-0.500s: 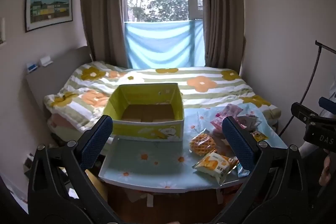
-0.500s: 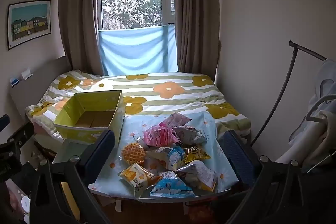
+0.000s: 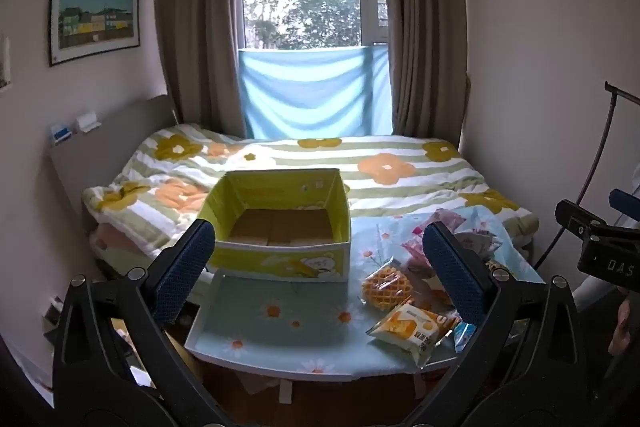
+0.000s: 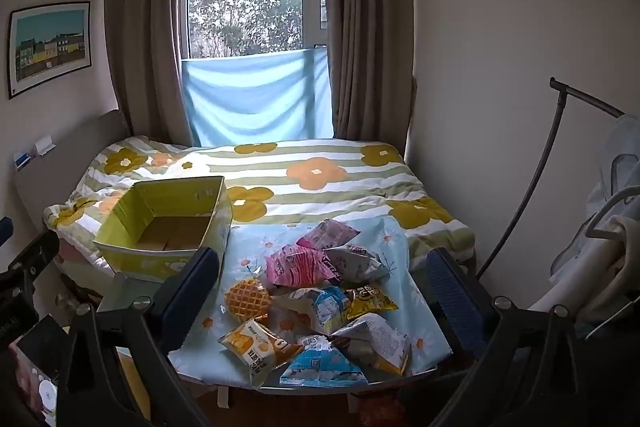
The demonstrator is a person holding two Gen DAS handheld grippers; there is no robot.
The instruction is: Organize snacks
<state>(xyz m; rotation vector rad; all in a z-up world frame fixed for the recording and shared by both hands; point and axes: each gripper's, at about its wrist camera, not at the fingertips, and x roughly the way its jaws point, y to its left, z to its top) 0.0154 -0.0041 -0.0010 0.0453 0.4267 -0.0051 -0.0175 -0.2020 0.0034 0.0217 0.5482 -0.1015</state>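
An empty yellow-green cardboard box [image 3: 280, 223] [image 4: 164, 227] stands at the back left of a small table [image 3: 280, 331] [image 4: 256, 243] with a daisy-print cloth. A heap of several snack packets [image 4: 324, 291] lies on the table's right half. Among them are a waffle in clear wrap [image 3: 387, 283] [image 4: 247, 299], an orange bread packet [image 3: 412, 327] [image 4: 256, 347], a pink packet [image 4: 296, 265] and a blue packet [image 4: 320, 367]. My left gripper [image 3: 320, 267] hangs open in front of the box, empty. My right gripper [image 4: 324, 291] is open above the near side of the heap, holding nothing.
A bed [image 3: 320, 163] [image 4: 320, 179] with a flowered, striped cover lies right behind the table. A curved metal rack pole [image 4: 532, 179] with hanging clothes [image 4: 608, 227] stands at the right wall. The right gripper's body [image 3: 600, 247] shows at the left view's right edge.
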